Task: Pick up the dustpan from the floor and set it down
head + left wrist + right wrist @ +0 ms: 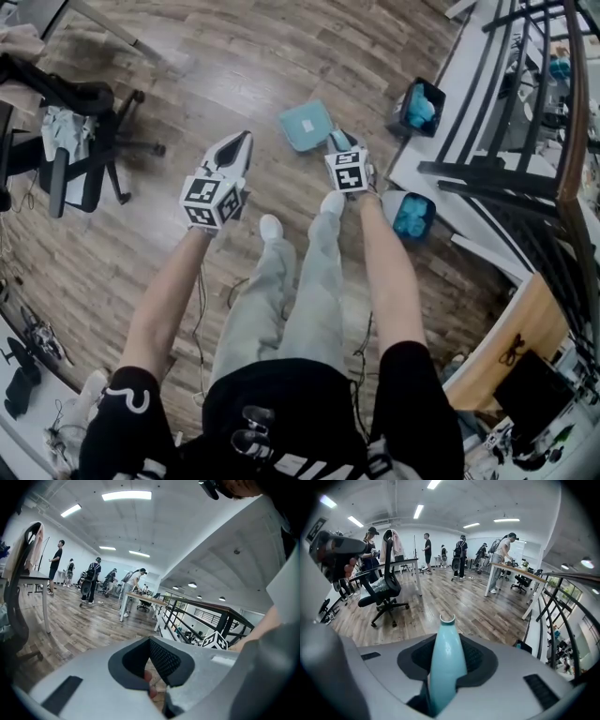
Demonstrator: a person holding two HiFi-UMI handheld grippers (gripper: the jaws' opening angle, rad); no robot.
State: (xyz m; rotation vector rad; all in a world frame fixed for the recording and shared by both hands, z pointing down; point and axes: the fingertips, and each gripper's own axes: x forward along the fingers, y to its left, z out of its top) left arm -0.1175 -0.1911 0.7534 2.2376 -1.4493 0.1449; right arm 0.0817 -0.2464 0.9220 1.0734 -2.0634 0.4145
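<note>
Right gripper (339, 145) tight on teal dustpan (306, 125) handle; left gripper (236, 150) closed, empty; bins (398, 108), railing (506, 173) alongside

Wood-plank floor (234, 66), brown/grey boards, w/ a black office chair (80, 155) standing on it at the left and thin cables (200, 300) trailing beside the person's legs. Two white shoes (271, 227) are planted mid-floor, and a teal dustpan (305, 125) sits low just ahead of them; can't tell if it's touching the boards. At the right edge, by the white base of the railing, are two black bins (419, 109) w/ blue stuff inside, one beyond the other; further off on the same floor are desks on white legs w/ people standing round them.
</note>
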